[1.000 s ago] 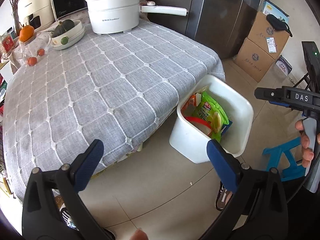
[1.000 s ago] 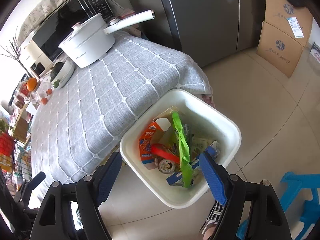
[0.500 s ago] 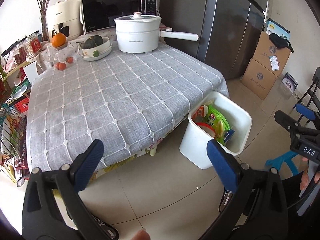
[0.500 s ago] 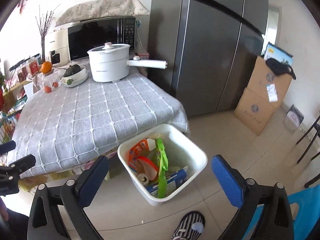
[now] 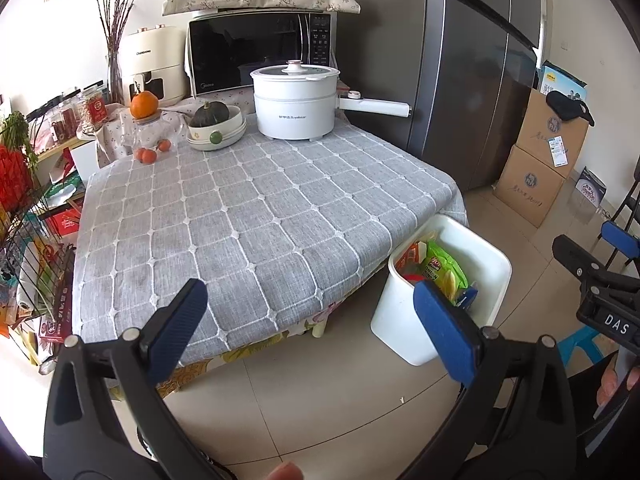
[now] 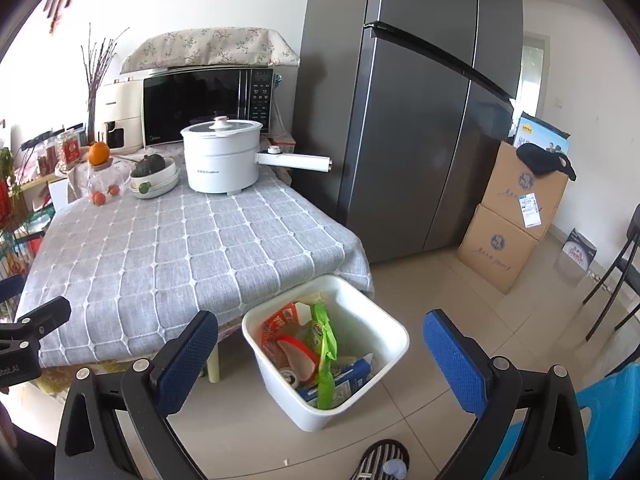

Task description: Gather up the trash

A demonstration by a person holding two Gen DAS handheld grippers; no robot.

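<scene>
1. Trash [image 6: 320,354] is seen packed in a white bin [image 6: 394,330] on the floor, just beside the corner of the worktop [image 5: 248,216]; a green snack bag [image 6: 326,344], an orange carton [image 6: 276,330] and a blue box [image 6: 344,378] are among the pieces.
2. No loose trash is seen on the grey checked cloth of the worktop, so the collecting is judged to be at or near its end.
3. The left tool [image 5: 308,326] is held wide open with nothing between its blue pads [image 5: 180,316]; it is raised over the floor, well apart from the bin.
4. The right tool [image 6: 320,362] is likewise spread wide and empty, and the bin is framed between its pads [image 6: 452,358] in the right wrist view.
5. A white pot [image 5: 296,100], a bowl with a squash [image 5: 216,130], a glass jar topped by an orange [image 5: 150,130] and small fruit are left at the far end of the worktop; they could be taken for trash by mistake if more picking is tried.
6. The green bag stands tall above the other pieces and could be caught by a pad and dragged out if a tool is lowered into the bin.
7. The bin stands close to a foot [image 6: 384,464] and could be knocked or tipped by a careless step.
</scene>
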